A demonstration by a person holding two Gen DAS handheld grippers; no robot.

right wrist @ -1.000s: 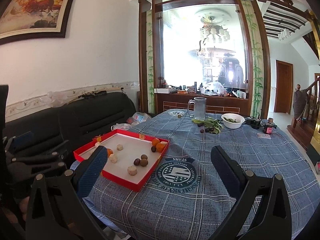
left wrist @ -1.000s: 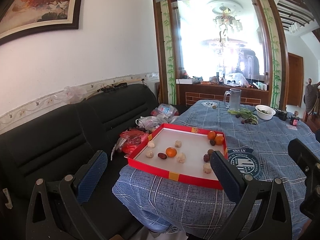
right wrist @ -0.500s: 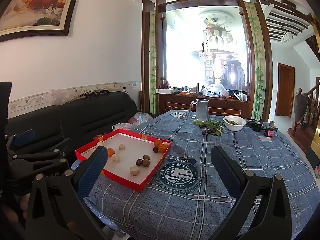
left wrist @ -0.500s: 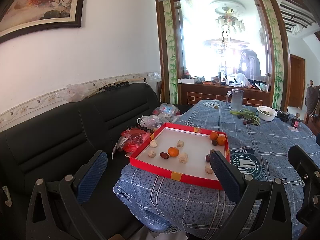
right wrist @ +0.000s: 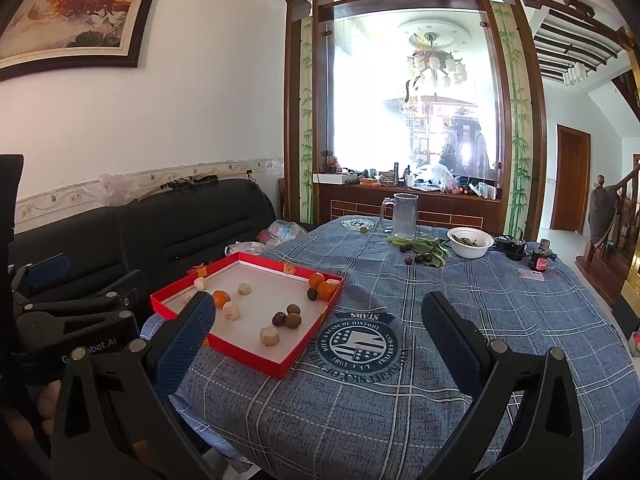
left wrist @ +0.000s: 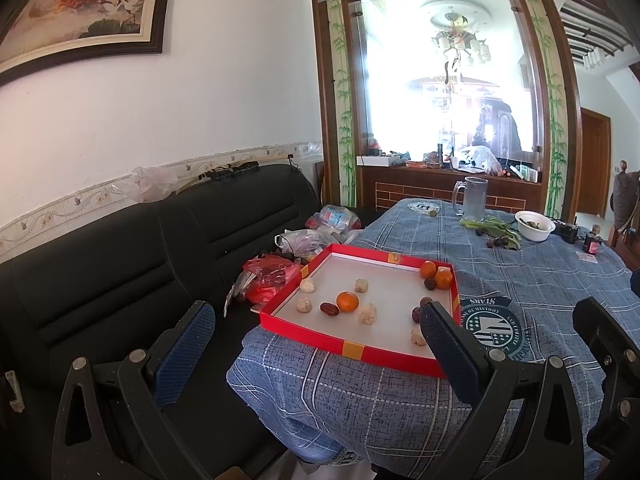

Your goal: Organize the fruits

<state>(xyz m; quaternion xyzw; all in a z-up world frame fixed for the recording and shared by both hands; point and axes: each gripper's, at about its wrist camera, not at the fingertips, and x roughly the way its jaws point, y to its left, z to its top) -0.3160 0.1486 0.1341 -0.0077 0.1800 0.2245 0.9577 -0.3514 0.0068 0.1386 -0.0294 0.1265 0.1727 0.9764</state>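
Note:
A red tray (left wrist: 352, 350) (right wrist: 256, 362) with a white floor sits at the near left corner of the blue plaid table. It holds scattered fruit: an orange (left wrist: 347, 301) (right wrist: 221, 298) mid-tray, two oranges (left wrist: 436, 274) (right wrist: 322, 285) in the far right corner, dark red dates (left wrist: 329, 309), brown round fruits (right wrist: 289, 316) and pale peeled pieces (left wrist: 367, 314) (right wrist: 269, 336). My left gripper (left wrist: 316, 354) is open and empty, short of the tray's near edge. My right gripper (right wrist: 316, 354) is open and empty, over the table to the right of the tray.
A glass mug (right wrist: 404, 216), a white bowl (right wrist: 470, 242), green leaves with dark fruits (right wrist: 424, 250) and small bottles (right wrist: 540, 260) stand at the table's far side. A black sofa (left wrist: 120, 264) with plastic bags (left wrist: 272, 276) lies left of the table.
Both grippers have drifted slightly; the tray sits a little lower and more centred in both views. Both stay open and empty. The fruit has not moved.

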